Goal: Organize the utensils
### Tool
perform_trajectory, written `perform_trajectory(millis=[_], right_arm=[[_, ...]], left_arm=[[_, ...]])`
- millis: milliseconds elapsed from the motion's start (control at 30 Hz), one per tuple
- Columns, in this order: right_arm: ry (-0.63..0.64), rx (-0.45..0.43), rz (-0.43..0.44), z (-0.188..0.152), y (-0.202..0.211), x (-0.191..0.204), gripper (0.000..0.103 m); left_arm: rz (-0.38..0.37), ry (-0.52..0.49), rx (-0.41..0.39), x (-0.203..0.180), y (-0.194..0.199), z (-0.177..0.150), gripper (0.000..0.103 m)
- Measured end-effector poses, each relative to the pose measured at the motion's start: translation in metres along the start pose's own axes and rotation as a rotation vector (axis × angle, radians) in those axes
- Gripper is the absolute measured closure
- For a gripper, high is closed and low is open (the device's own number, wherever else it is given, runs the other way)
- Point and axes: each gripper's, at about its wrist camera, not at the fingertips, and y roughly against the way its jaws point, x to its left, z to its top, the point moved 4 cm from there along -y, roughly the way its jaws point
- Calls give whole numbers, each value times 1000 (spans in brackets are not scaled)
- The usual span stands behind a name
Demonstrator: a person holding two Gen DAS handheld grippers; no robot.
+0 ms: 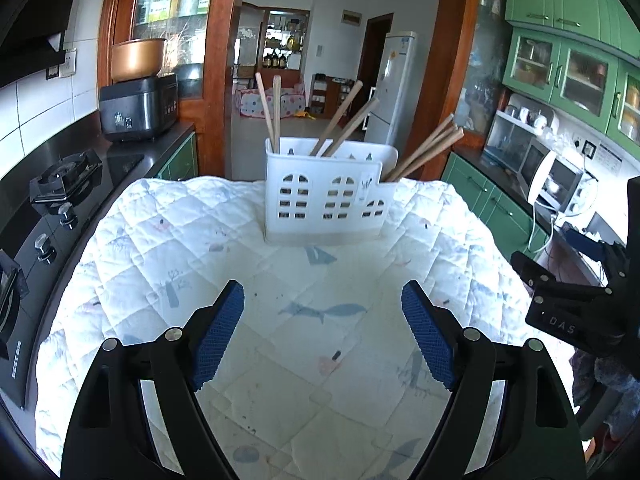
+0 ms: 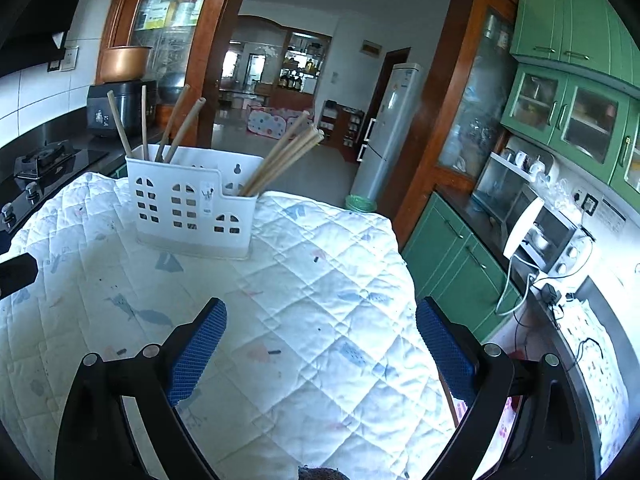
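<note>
A white plastic utensil holder (image 1: pixel 326 196) (image 2: pixel 192 210) with arched cut-outs stands upright on a quilted white cloth (image 1: pixel 280 320) (image 2: pixel 312 280). Several wooden chopsticks (image 1: pixel 346 122) (image 2: pixel 288 156) lean in its compartments: two at the left, two in the middle, several at the right. My left gripper (image 1: pixel 322 300) is open and empty, a short way in front of the holder. My right gripper (image 2: pixel 320 316) is also open and empty, nearer the cloth's right side, with the holder ahead to its left. The right gripper's body (image 1: pixel 576 304) shows at the right edge of the left wrist view.
A black gas hob (image 1: pixel 48 216) (image 2: pixel 40 164) runs along the left of the cloth, with a rice cooker (image 1: pixel 138 106) behind it. Green cabinets (image 2: pixel 460 256) and a white microwave (image 2: pixel 540 232) line the right. A fridge (image 2: pixel 390 136) stands beyond the far edge.
</note>
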Motion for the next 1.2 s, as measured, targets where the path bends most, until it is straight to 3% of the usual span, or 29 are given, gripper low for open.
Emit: perform_trajectory(millis=[600, 1200], right_arm=[[-42, 42, -17, -25, 11, -3, 10], [-57, 21, -7, -24, 27, -2, 9]], left_arm=[[13, 7, 21, -2, 8, -14, 22], [22, 15, 7, 1, 19, -14, 22]])
